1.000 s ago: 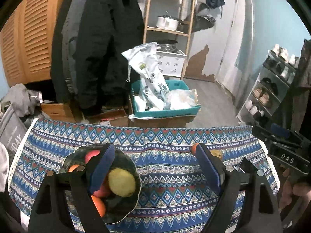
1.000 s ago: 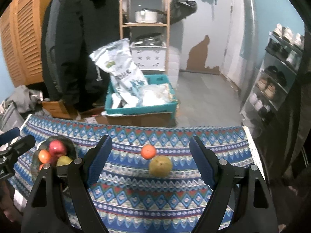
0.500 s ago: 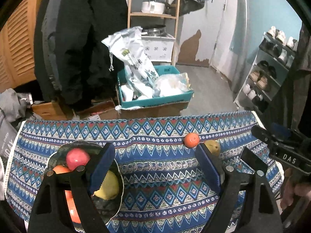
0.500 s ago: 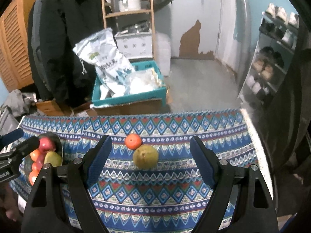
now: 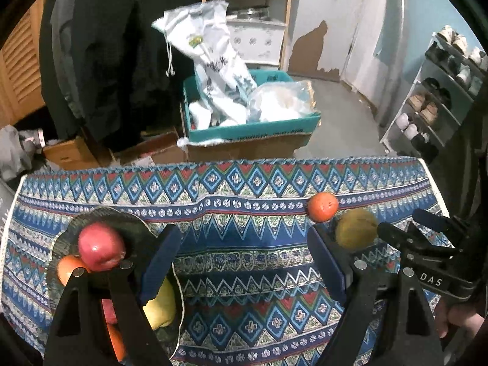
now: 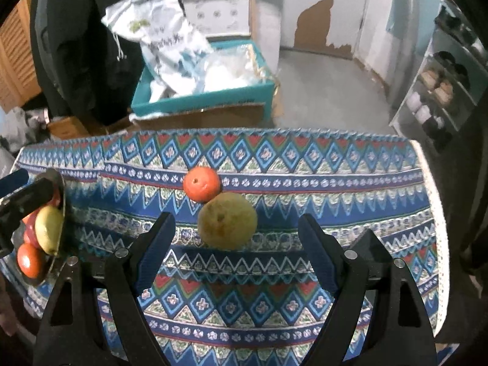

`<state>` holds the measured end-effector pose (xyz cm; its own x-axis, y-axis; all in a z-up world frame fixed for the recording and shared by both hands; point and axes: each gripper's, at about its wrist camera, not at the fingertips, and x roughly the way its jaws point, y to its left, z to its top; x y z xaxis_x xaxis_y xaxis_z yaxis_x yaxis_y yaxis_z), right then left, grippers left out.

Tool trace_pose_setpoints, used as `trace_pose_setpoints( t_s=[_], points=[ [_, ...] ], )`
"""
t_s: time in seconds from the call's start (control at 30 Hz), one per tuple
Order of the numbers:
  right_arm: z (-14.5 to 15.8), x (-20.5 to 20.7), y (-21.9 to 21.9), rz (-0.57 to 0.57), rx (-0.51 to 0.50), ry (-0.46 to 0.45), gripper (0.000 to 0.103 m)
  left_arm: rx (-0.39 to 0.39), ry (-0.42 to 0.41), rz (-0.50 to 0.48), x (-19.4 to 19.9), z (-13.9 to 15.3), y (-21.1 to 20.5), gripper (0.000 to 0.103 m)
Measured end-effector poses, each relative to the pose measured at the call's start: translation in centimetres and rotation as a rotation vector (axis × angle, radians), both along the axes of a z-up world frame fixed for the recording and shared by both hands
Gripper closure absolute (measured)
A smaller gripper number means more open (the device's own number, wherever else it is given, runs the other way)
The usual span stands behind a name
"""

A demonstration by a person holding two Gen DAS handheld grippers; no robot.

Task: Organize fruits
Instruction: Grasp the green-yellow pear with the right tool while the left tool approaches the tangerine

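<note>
Looking through the left wrist camera, I see my left gripper (image 5: 241,259) with its jaws spread wide and nothing between them, hanging over the patterned blue tablecloth (image 5: 244,262). At the lower left sits a dark plate (image 5: 134,228) piled with fruit: a red apple (image 5: 100,250) on top, an orange fruit (image 5: 68,270) beside it, and a yellow-green fruit (image 5: 161,305) partly behind my left finger. Toward the right of the cloth a small orange (image 5: 322,206) lies touching a brownish-green pear (image 5: 355,228), and the right gripper's black body juts in just beside the pear. Switching to the right wrist camera, my right gripper (image 6: 236,247) is also spread and empty, with the pear (image 6: 227,221) lying on the cloth just ahead of the gap between the fingers, not touched by either pad. The orange (image 6: 202,183) rests against the pear's far side. The plate (image 6: 59,183) of fruit shows at the left edge, partly behind the left gripper.
</note>
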<state>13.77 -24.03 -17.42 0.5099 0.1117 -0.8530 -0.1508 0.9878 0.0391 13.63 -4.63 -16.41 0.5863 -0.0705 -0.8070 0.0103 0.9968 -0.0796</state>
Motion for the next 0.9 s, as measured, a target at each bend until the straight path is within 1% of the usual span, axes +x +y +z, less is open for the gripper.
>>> trace_pose_setpoints(
  t_s=[0.13, 0.23, 0.37, 0.6, 0.77, 0.8, 0.9],
  points=[
    [-2.0, 1.4, 0.3, 0.014, 0.011, 0.043, 0.02, -0.018, 0.032, 0.003, 0.7, -1.9, 0.0, 0.017],
    [-3.8, 2.2, 0.5, 0.014, -0.002, 0.083, 0.02, -0.029, 0.048, -0.003, 1.2, -2.7, -0.1, 0.017],
    [-5.9, 2.7, 0.3, 0.01, 0.024, 0.133, 0.02, -0.016, 0.051, -0.016, 1.8, -3.5, -0.5, 0.017],
    [-7.4, 3.1, -0.2, 0.01, 0.047, 0.144, 0.02, -0.021, 0.082, -0.026, 2.5, -5.1, -1.1, 0.017],
    [-8.0, 3.5, -0.4, 0.005, 0.077, 0.142, 0.021, -0.003, 0.093, -0.038, 2.7, -5.8, -1.6, 0.017],
    [-8.1, 3.6, -0.3, 0.006, 0.08, 0.138, 0.022, -0.004, 0.097, -0.038, 2.7, -5.9, -1.6, 0.017],
    [-8.5, 3.9, 0.1, 0.02, 0.095, 0.144, 0.033, -0.016, 0.102, -0.04, 2.7, -6.1, -1.8, 0.017]
  ],
)
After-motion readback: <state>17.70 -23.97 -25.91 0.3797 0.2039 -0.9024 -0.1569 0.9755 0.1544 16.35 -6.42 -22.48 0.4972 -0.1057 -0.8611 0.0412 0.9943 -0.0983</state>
